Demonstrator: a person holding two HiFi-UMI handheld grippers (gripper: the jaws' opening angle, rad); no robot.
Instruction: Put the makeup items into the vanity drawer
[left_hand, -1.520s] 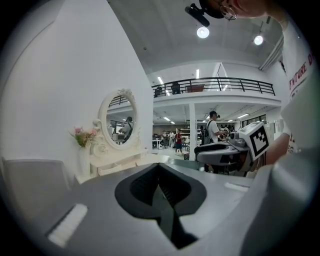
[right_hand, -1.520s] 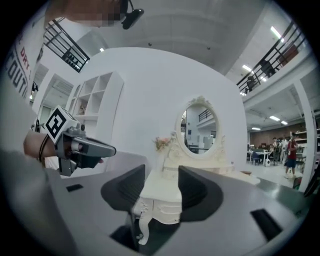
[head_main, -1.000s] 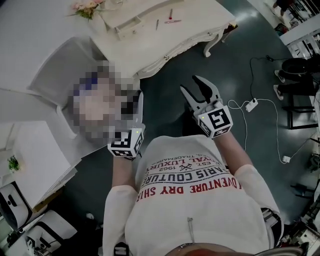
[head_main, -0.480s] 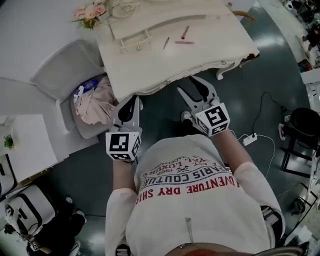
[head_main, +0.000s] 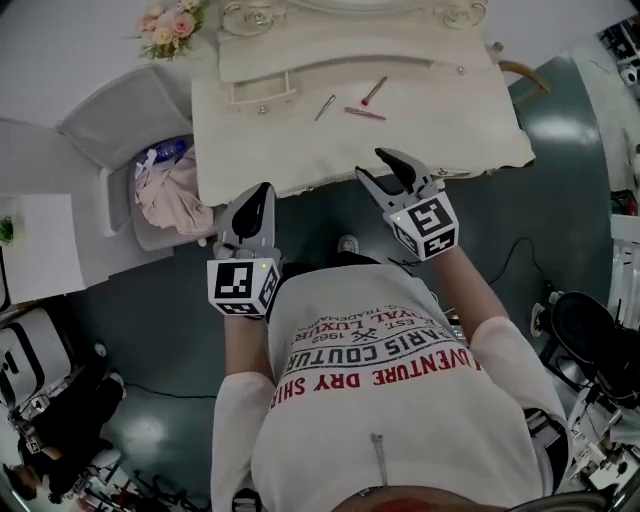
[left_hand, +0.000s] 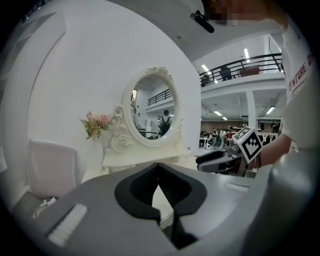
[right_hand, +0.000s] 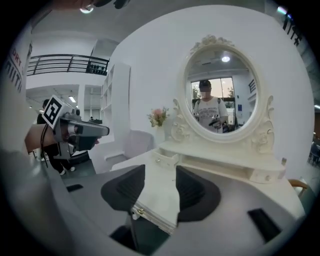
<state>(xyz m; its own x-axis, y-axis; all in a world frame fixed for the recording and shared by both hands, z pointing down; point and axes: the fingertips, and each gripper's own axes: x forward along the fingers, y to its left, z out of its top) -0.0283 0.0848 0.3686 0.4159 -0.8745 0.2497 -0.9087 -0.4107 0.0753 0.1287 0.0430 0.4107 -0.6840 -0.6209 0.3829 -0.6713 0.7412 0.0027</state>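
A cream vanity table fills the top of the head view. On it lie a thin grey pencil-like stick, a red-tipped stick and a pink stick. A small drawer stands pulled out at the back left of the top; it also shows in the right gripper view. My left gripper hangs just short of the table's front edge, jaws shut and empty. My right gripper reaches the front edge with its jaws open and nothing between them.
An oval mirror stands at the back of the vanity. Pink flowers sit at its left corner. A grey chair with a heap of clothes stands left of the table. Dark floor lies under my arms.
The view has swung so that the vanity now lies straight ahead. Both grippers have come up to its front edge; one second ago they were over open floor. The jaws look unchanged.
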